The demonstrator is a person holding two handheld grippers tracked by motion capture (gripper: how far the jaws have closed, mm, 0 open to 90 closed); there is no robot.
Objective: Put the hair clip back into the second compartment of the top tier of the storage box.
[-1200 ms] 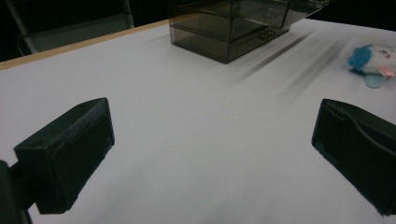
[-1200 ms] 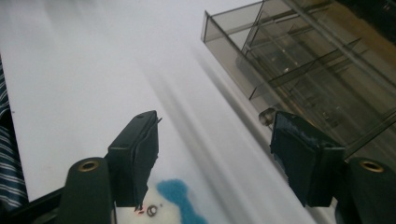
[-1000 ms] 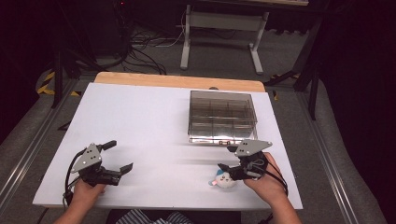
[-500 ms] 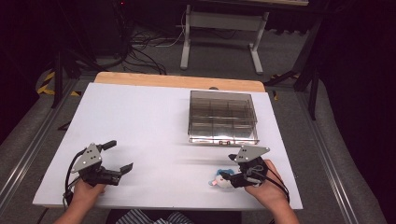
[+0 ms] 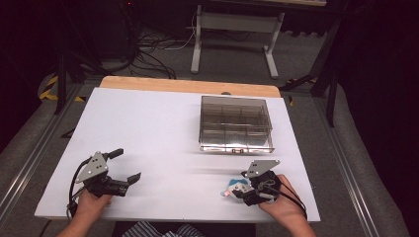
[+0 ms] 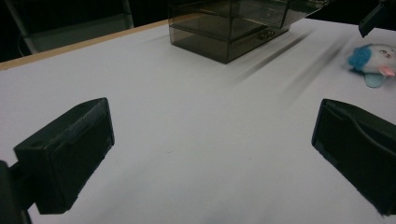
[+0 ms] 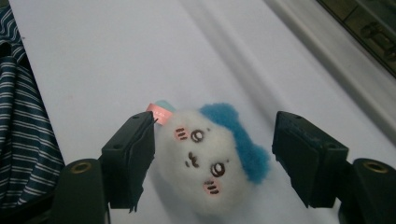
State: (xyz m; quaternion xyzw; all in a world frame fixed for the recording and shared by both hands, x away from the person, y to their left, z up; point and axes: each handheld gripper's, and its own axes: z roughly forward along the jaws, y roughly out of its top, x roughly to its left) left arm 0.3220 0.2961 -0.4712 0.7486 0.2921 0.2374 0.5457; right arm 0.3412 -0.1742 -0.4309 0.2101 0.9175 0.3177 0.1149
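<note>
Since the earlier frame the right hand-held gripper [image 7: 212, 161] had sunk over the plush toy [image 7: 210, 158], which lay on the table [image 5: 173, 128] between its parted, not yet gripping jaws, while the left hand-held gripper [image 5: 121, 165], wide open and empty, sat well apart.

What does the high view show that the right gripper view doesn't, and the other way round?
High view alone: the left gripper, open over bare table, both hands and the floor.
Right gripper view alone: the toy's stitched face, a pink tag and a striped garment.
Both: the toy between the right gripper's open jaws, and the clear box.
</note>
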